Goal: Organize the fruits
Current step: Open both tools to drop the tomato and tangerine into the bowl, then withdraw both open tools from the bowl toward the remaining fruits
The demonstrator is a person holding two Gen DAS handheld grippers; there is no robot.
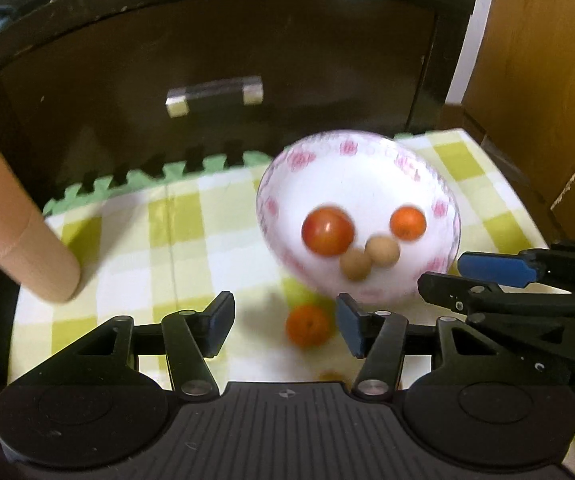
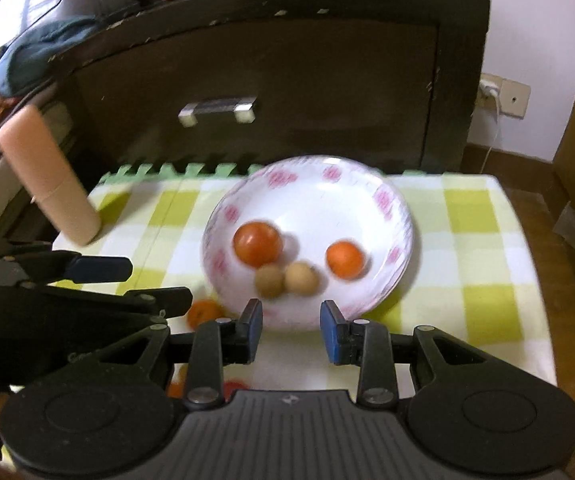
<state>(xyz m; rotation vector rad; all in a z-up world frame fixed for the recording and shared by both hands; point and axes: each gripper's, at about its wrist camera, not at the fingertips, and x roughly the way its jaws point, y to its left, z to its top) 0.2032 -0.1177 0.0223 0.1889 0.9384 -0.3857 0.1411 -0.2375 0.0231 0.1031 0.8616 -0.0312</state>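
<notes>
Fruits (image 2: 258, 243) in bowl (image 2: 387, 200), both grippers agape

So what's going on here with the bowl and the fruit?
A person is sorting fruit with two handheld grippers. The bowl already holds a tomato, an orange fruit and two small brown fruits. Both the left gripper and right gripper are open and empty; another small orange lies on the cloth between the left gripper's fingers.

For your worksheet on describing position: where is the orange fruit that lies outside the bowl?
The orange fruit lies on the checked cloth just before the bowl, between the left gripper's open fingers.
</notes>
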